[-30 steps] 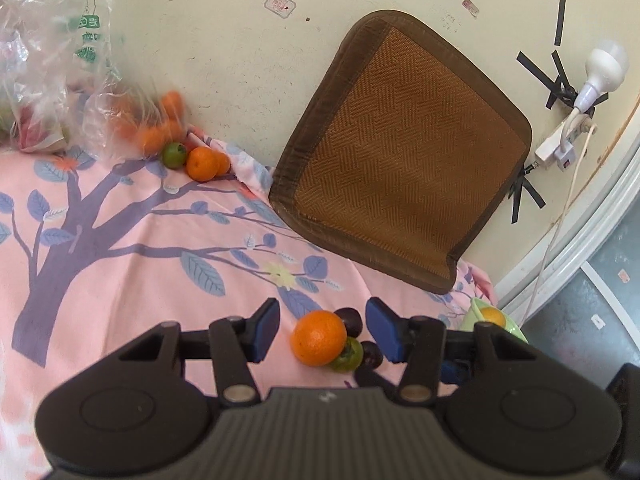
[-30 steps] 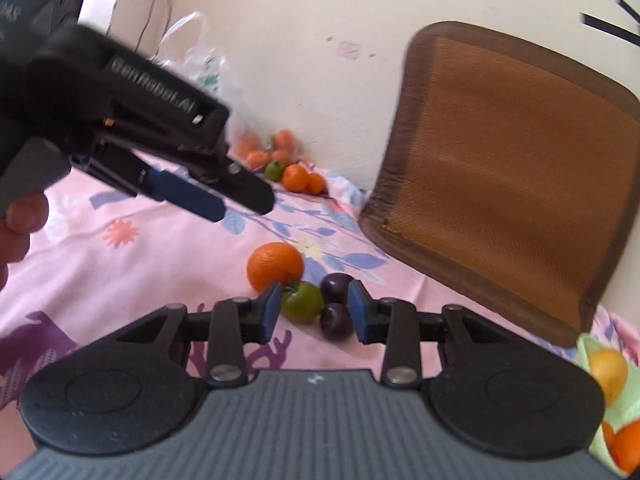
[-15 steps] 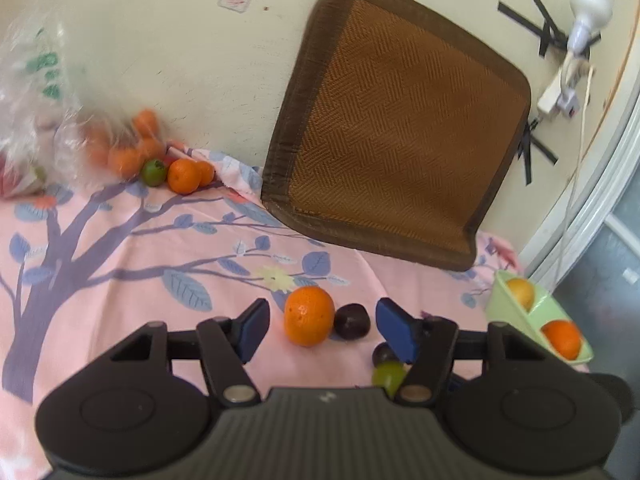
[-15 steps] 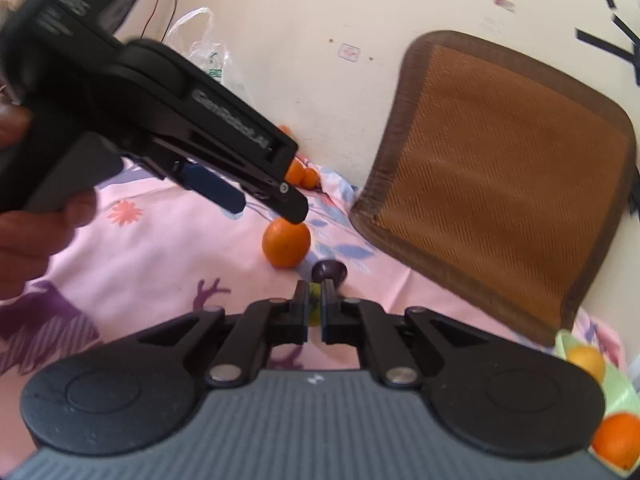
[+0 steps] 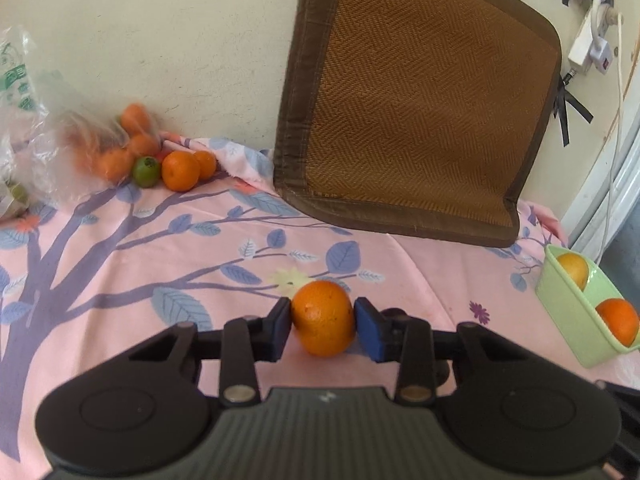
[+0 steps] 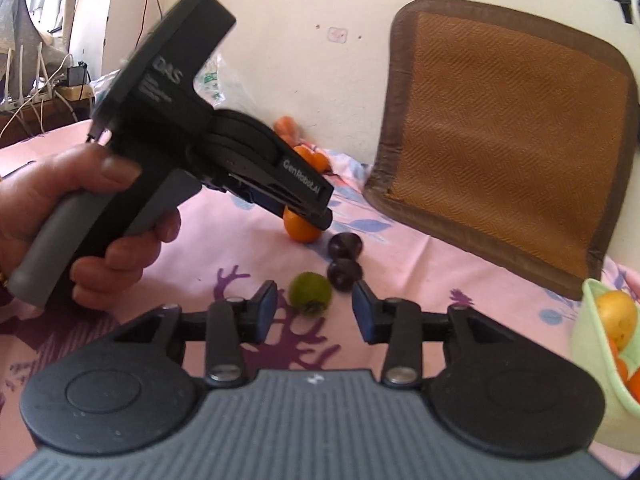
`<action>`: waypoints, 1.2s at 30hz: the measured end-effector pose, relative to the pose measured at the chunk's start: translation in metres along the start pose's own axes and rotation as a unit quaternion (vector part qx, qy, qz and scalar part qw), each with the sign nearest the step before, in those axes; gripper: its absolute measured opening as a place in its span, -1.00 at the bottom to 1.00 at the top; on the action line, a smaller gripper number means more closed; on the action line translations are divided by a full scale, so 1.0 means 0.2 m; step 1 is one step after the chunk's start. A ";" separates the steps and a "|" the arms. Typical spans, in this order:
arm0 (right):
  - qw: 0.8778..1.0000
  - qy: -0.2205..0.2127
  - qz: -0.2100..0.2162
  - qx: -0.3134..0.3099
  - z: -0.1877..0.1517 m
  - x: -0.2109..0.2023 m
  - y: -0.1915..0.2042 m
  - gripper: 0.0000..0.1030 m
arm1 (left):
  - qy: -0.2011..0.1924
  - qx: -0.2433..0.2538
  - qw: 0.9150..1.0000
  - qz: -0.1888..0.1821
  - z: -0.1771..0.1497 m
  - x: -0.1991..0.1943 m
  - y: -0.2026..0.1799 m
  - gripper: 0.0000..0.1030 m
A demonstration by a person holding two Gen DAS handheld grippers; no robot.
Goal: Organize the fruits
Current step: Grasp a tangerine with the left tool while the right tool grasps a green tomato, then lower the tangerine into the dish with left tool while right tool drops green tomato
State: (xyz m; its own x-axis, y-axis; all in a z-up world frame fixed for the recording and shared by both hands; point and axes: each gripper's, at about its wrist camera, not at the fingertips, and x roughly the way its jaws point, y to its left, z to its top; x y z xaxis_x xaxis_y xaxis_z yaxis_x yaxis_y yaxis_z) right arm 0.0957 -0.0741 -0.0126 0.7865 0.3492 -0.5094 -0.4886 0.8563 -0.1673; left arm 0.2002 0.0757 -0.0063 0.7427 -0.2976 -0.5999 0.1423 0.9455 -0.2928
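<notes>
My left gripper (image 5: 322,326) is shut on an orange (image 5: 322,323) that sits on the pink tablecloth; the same orange (image 6: 301,229) shows in the right wrist view under the left gripper's tip (image 6: 310,211). My right gripper (image 6: 314,312) is open and empty, its jaws either side of a green fruit (image 6: 310,293) lying just ahead of them on the cloth. Two dark plums (image 6: 345,245) (image 6: 344,275) lie just beyond the green fruit. A light green bin (image 5: 576,322) at the right holds oranges; it also shows in the right wrist view (image 6: 590,356).
A brown woven cushion (image 5: 420,96) leans on the wall behind. A pile of oranges and a green fruit (image 5: 168,160) lies by a plastic bag (image 5: 36,128) at the back left. The table edge and a cable are at the far right.
My left gripper closed on the orange. My right gripper, which was shut on the green fruit, opened and pulled back, leaving the fruit on the cloth.
</notes>
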 end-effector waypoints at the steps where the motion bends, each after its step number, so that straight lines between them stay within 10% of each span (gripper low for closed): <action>1: 1.000 0.008 0.002 0.000 0.00 0.03 0.01 -0.16 | -0.003 -0.005 1.000 0.001 0.00 -0.02 0.01 -0.33; 14: 0.999 0.004 -0.008 0.034 -0.02 -0.06 -0.03 -0.44 | -0.009 -0.007 0.998 -0.057 -0.19 -0.32 -0.12 -0.33; 36: 0.958 -0.061 -0.231 0.161 -0.40 -0.76 -0.64 -0.44 | 0.034 0.145 0.978 -0.149 -0.19 -0.20 -1.10 -0.33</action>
State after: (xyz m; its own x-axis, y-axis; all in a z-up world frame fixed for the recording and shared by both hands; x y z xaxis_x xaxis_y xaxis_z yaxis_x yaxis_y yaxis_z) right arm 0.0089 -0.2682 0.0187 0.9386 -0.0694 -0.3380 0.0480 0.9963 -0.0715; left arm 0.1140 -0.1254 0.0529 0.5960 -0.5636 -0.5720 0.5316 0.8108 -0.2449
